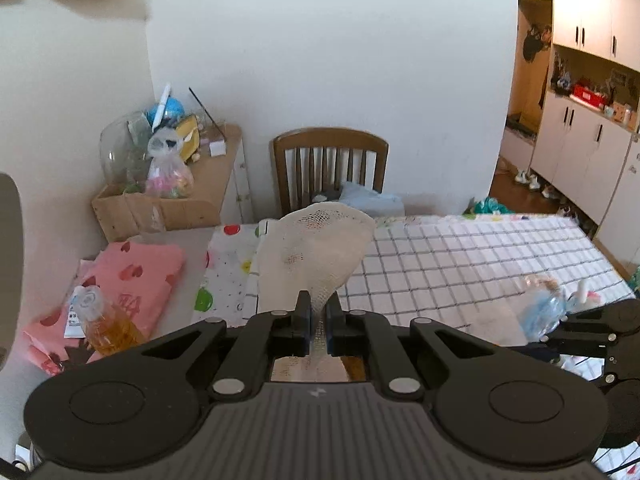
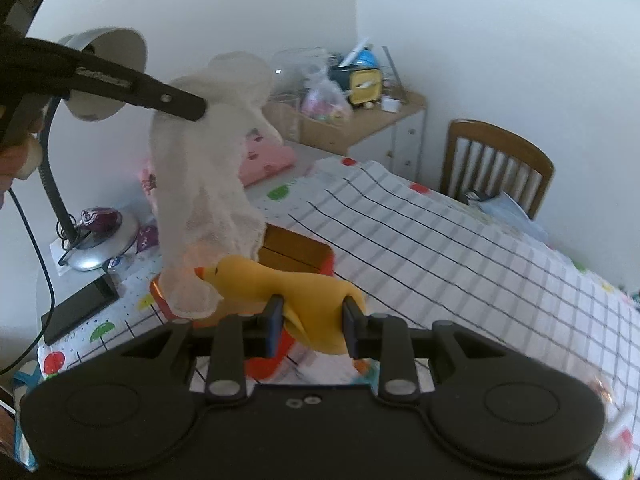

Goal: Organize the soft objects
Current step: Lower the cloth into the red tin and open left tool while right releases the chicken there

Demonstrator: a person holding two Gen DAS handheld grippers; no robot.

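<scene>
You're pinching white mesh cloth in left gripper, jaws fully closed, cloth hanging over orange box. Right gripper is clamping yellow rubber duck across its body, long axis sideways, head pointing toward cloth, just beside box.

A wooden chair stands at the far side of the table, whose checked cloth covers most of the top. To the left a low wooden cabinet carries a cardboard box, a clear plastic bag of coloured bits and a blue globe. Near the table's left end a desk lamp rises from a silver base beside a black phone, and a bottle of amber liquid stands there too.
</scene>
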